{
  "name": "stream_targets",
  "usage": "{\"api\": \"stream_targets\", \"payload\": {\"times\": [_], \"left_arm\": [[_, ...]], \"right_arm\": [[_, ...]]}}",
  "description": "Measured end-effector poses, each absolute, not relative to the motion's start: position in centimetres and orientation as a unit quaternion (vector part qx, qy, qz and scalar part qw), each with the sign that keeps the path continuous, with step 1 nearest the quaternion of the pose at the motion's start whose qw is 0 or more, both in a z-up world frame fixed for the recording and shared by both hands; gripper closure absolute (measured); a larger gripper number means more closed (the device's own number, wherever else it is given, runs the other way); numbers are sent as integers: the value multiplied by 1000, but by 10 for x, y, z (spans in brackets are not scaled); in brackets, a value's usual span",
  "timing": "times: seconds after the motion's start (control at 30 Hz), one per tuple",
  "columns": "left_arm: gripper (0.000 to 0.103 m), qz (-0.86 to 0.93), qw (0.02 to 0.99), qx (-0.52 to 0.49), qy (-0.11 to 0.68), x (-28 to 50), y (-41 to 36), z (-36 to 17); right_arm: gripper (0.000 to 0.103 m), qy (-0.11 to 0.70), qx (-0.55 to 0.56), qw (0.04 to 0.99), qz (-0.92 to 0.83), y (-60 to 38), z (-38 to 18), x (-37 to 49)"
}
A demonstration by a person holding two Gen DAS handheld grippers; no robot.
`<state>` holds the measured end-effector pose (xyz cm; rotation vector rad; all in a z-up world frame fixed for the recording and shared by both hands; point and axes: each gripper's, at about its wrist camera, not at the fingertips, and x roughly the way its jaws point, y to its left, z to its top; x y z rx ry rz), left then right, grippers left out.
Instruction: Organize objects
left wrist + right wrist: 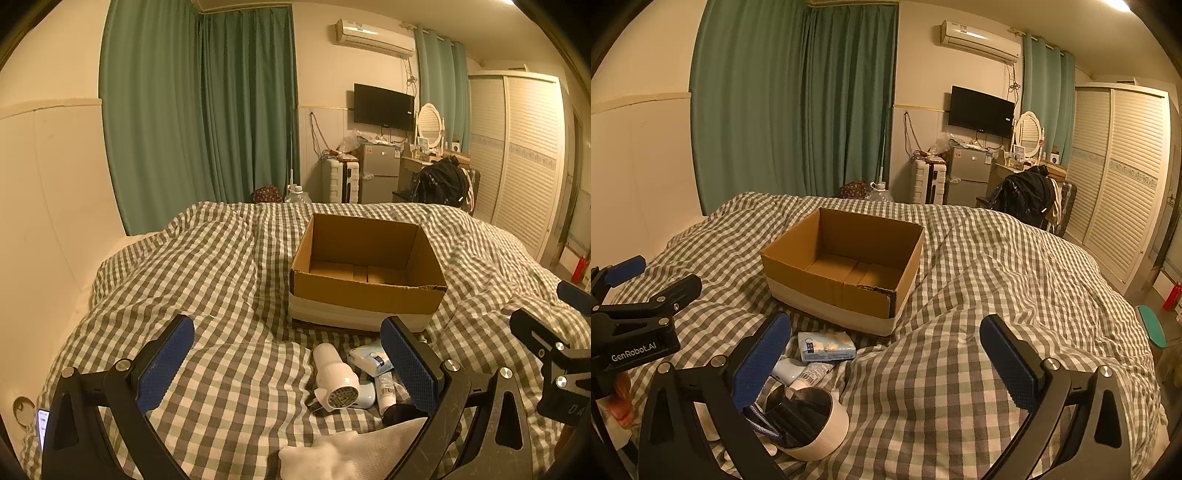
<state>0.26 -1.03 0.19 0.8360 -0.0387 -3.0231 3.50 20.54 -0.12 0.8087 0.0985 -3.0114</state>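
One view only: hairdryer nozzle interior.

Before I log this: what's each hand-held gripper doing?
Left hand-held gripper: open, holding nothing.
Right hand-held gripper: open, holding nothing.

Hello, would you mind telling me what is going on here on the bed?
A person holds a hand-held gripper in each hand above a checked duvet. Both the left hand-held gripper and the right hand-held gripper are open and hold nothing. An open cardboard box sits on the bed, with nothing visible inside. In front of it lies a small pile: a white hair dryer, a tissue pack, a tube and a white cloth. Nothing has been boxed yet.
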Motion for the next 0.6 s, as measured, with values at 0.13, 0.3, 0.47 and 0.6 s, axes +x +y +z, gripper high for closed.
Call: {"api": "stream_targets", "payload": {"times": [0.13, 0.3, 0.47, 0.6], "left_arm": [[0, -964, 2, 265, -11, 2, -12, 3], [0, -964, 2, 264, -11, 3, -13, 3], [0, -965, 5, 263, -10, 5, -13, 5], [0, -965, 7, 262, -10, 8, -14, 6]], "right_arm": [[0, 34, 256, 15, -966, 204, -1, 36], [0, 34, 257, 17, -966, 203, -1, 36], [0, 32, 257, 21, -966, 204, -1, 38], [0, 32, 253, 23, -967, 204, 1, 41]]}}
